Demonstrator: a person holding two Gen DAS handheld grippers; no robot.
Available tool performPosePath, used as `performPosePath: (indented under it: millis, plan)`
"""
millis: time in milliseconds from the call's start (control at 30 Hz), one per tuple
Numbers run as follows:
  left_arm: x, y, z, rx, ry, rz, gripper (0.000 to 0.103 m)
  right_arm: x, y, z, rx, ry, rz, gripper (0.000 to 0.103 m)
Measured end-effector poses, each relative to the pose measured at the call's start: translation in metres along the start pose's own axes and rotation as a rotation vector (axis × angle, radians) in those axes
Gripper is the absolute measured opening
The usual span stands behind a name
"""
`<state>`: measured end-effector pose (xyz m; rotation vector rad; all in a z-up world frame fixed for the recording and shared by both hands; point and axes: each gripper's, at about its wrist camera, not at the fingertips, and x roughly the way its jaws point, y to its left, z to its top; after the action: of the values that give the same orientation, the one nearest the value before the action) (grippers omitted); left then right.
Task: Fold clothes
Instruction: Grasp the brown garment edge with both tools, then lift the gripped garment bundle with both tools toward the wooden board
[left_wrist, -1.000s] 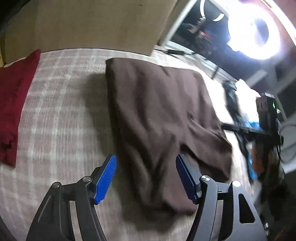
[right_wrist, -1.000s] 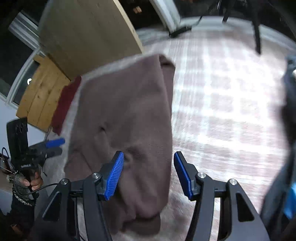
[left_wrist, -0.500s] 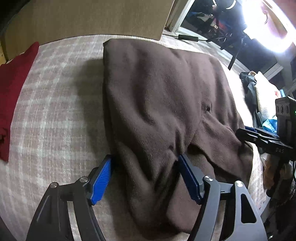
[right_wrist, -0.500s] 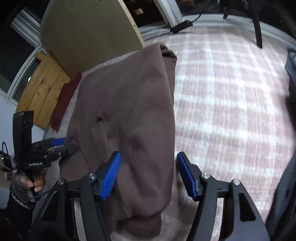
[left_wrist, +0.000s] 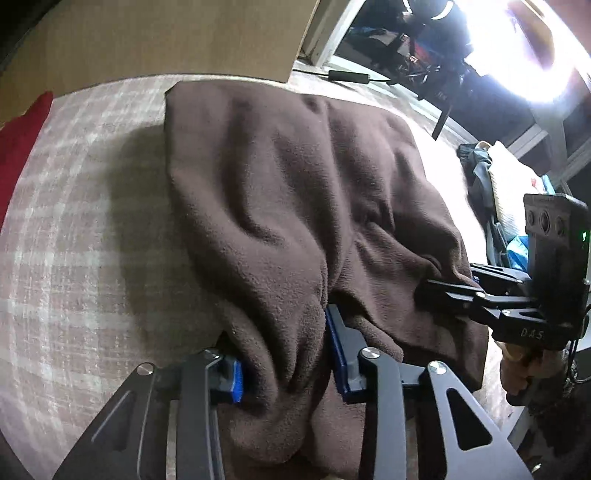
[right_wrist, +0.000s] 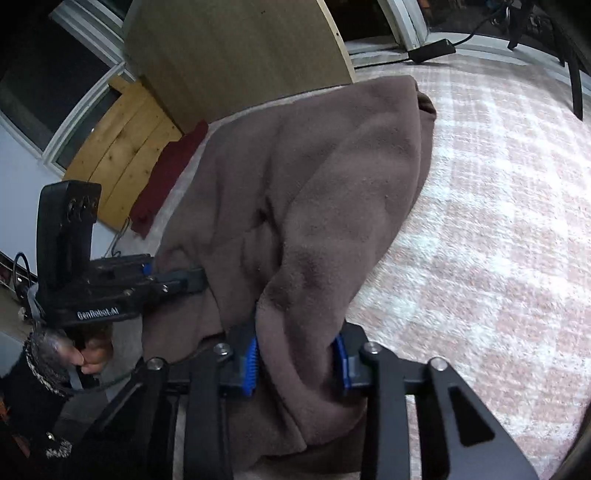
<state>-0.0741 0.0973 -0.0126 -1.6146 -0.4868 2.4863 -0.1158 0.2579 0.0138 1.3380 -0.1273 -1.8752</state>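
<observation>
Both grippers, left gripper (left_wrist: 284, 354) and right gripper (right_wrist: 297, 363), clench the near edge of the brown fleece garment (left_wrist: 295, 192), whose long axis runs away from them across the plaid rug (left_wrist: 74, 229).

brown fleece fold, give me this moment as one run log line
step: grasp near edge | left gripper: shut on brown fleece | right gripper: shut on brown fleece | fleece: bunched at pads, rest lying on checked blanket | fold: not yet made
</observation>
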Motion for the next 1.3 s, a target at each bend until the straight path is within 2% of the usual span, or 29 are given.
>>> performPosePath:
  millis: [67, 167, 267, 500, 600, 700, 767, 900, 1133, 1300]
  plan:
    - [-0.005, -0.001, 0.002, -0.012, -0.014, -0.026, 0.029, -0.004, 0.002, 0.001, 0.019, -0.019, 0.027, 0.028]
    - [-0.025, -0.005, 0.009, -0.037, -0.064, -0.105, 0.027, -0.014, 0.008, 0.004, 0.052, -0.049, 0.064, 0.027]
    - [-0.038, -0.015, 0.009, -0.025, -0.092, -0.122, 0.027, -0.03, 0.018, 0.002, 0.054, -0.072, 0.098, 0.026]
    - [-0.076, -0.02, 0.002, -0.017, -0.138, -0.175, 0.028, -0.068, 0.053, -0.008, 0.019, -0.102, 0.1, 0.026]
    - [-0.098, -0.023, 0.001, 0.026, -0.159, -0.18, 0.028, -0.077, 0.076, -0.009, -0.002, -0.124, 0.088, 0.026]
    - [-0.124, -0.009, 0.001, 0.056, -0.187, -0.191, 0.028, -0.083, 0.105, -0.005, -0.019, -0.156, 0.077, 0.026]
    - [-0.143, 0.01, 0.002, 0.061, -0.207, -0.2, 0.028, -0.079, 0.131, 0.004, -0.039, -0.177, 0.069, 0.026]
    - [-0.182, 0.055, 0.004, 0.098, -0.251, -0.161, 0.028, -0.061, 0.183, 0.023, -0.095, -0.203, 0.072, 0.026]
    - [-0.243, 0.155, 0.019, 0.136, -0.302, -0.012, 0.028, 0.009, 0.28, 0.062, -0.186, -0.244, 0.098, 0.026]
    - [-0.258, 0.215, 0.035, 0.119, -0.316, 0.021, 0.028, 0.057, 0.321, 0.092, -0.217, -0.254, 0.102, 0.026]
